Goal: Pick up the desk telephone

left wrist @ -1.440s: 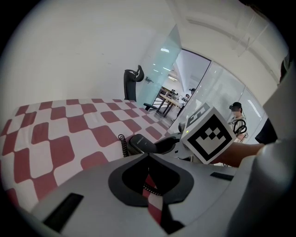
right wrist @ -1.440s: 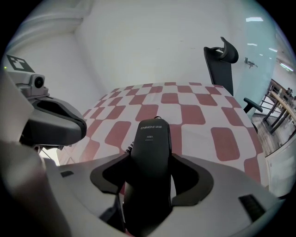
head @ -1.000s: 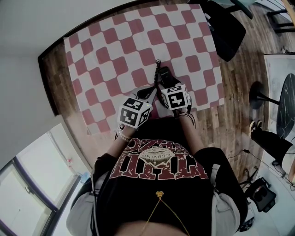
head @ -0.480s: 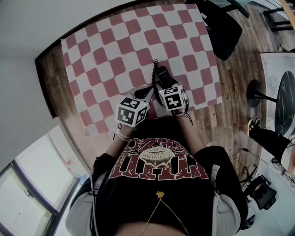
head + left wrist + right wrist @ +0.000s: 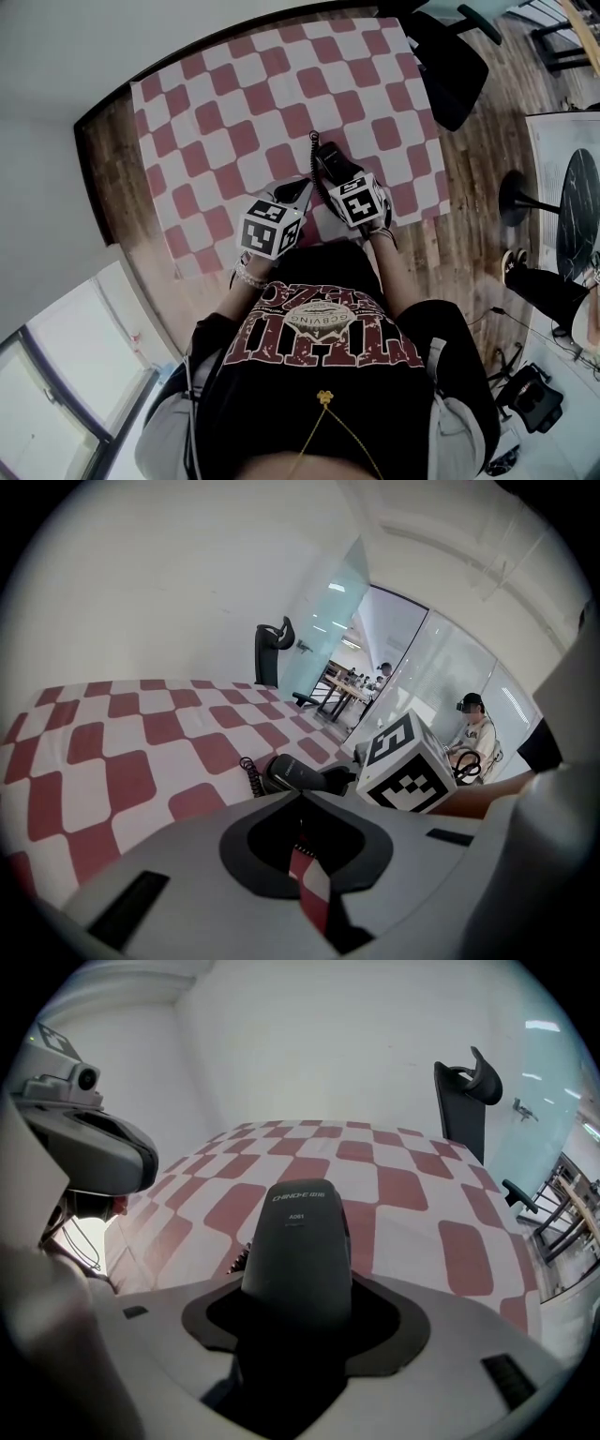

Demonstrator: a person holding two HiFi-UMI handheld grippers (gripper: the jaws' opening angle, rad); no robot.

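Right gripper view is showing the black phone (image 5: 300,1232) sitting squarely between the jaws of my right gripper (image 5: 298,1302). They're pressing on both of its sides, so I'm gripping it. Can't tell if it's clear of the checkered tablecloth (image 5: 403,1185) or resting on it. Head view is putting it near the front edge of the table (image 5: 103,178), toward the right, with the curly cord (image 5: 313,150) running along its left side. My left gripper (image 5: 302,808) is hanging just beside it, jaws pinched down to a thin slit with only cloth showing through. A black chair (image 5: 450,56) is standing off the far right corner.
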